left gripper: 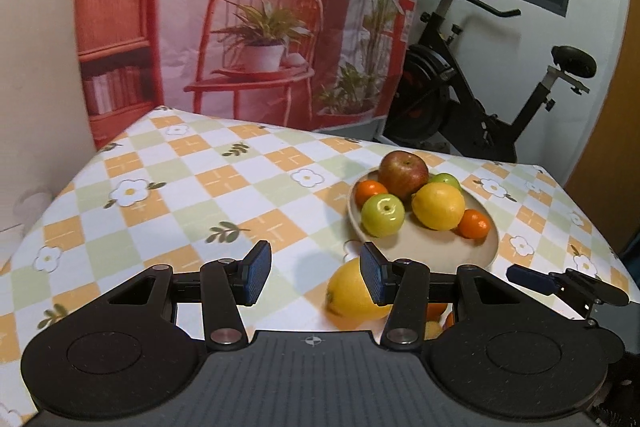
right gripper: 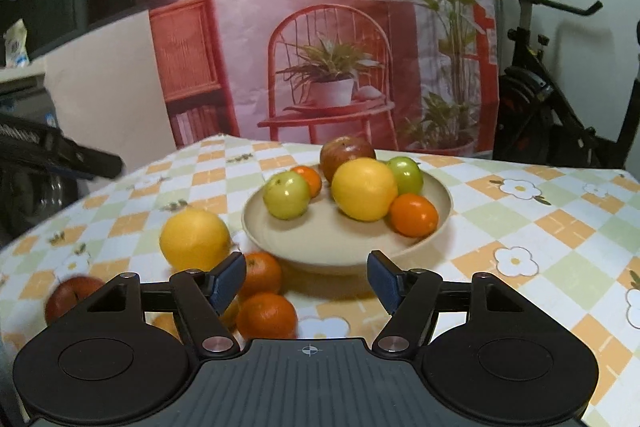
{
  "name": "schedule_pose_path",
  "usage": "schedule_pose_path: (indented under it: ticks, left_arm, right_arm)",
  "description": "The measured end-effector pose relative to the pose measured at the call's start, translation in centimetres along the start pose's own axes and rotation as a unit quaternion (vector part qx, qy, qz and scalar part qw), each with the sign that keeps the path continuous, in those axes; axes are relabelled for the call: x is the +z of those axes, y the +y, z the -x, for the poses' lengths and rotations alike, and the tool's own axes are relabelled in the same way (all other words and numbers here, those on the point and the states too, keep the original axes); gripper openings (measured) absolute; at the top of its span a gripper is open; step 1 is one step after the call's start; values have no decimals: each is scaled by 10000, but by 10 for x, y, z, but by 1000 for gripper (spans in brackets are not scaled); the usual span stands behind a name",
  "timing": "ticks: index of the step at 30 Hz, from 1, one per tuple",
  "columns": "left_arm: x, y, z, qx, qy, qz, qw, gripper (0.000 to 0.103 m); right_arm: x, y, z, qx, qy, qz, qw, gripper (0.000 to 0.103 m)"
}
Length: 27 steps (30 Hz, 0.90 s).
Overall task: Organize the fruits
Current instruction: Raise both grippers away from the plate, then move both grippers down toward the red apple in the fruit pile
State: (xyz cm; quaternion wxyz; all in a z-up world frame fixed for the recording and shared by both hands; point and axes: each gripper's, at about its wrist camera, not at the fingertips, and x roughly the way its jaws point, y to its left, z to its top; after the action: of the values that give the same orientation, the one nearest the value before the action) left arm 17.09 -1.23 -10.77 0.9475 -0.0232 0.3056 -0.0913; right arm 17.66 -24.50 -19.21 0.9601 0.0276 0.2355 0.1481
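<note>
A beige bowl (right gripper: 340,247) holds a red apple (right gripper: 346,153), two green apples (right gripper: 286,201), a yellow lemon (right gripper: 364,189) and two tangerines (right gripper: 414,215). On the cloth to its left lie a loose lemon (right gripper: 194,239), two tangerines (right gripper: 266,315) and a red apple (right gripper: 70,297). My right gripper (right gripper: 306,285) is open and empty in front of the bowl. My left gripper (left gripper: 316,275) is open and empty, with the loose lemon (left gripper: 352,293) just behind its right finger. The bowl (left gripper: 472,247) lies beyond it to the right.
The table has a checked flower tablecloth (left gripper: 180,187). A printed pink backdrop (right gripper: 320,27) hangs behind it. An exercise bike (left gripper: 480,87) stands at the back right. The right gripper's tip (left gripper: 560,283) shows at the right of the left wrist view.
</note>
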Motion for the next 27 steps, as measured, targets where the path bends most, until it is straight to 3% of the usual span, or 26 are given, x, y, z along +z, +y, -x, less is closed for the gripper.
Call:
schedule_pose_path:
  ticks: [11, 24, 27]
  left_arm:
    - [-15, 13, 11, 6, 151, 165, 9997, 52]
    - [-29, 26, 16, -712, 755, 470, 9935, 51]
    - [-33, 28, 15, -879, 821, 569, 9911, 50]
  right_arm:
    - [-1, -5, 1, 193, 58, -162, 9997, 65]
    - [6, 8, 4, 167, 160, 110, 9997, 65]
    - [9, 20, 13, 447, 160, 91, 9988, 66]
